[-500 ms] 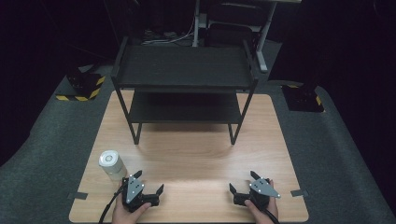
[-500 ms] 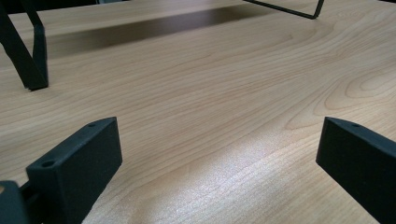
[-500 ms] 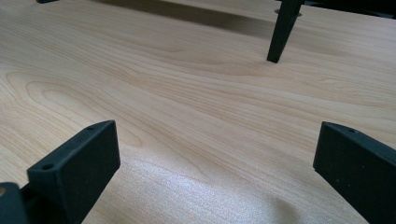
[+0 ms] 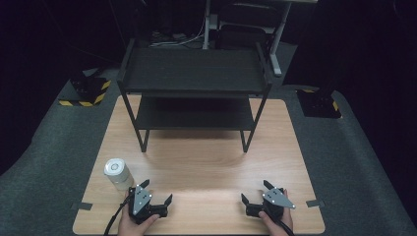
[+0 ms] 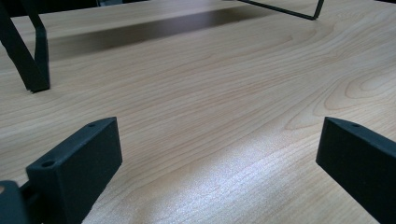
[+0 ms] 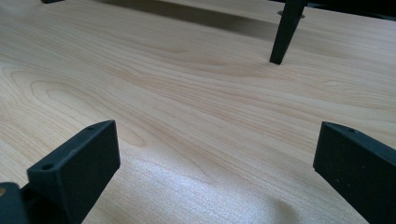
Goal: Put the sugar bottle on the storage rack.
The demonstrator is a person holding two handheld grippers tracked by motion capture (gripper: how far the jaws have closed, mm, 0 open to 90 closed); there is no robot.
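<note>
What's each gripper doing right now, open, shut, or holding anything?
Left gripper: open, holding nothing, beside the clear jar.
Right gripper: open, holding nothing, over bare table.

Nothing has visibly moved since the earlier picture.

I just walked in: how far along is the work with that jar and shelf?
Nothing looks done: the jar stands on the table, and both levels of the black shelf are bare. Nothing is in hand: the left tool and right tool rest open near the front edge. Any grasping and moving remains.
</note>
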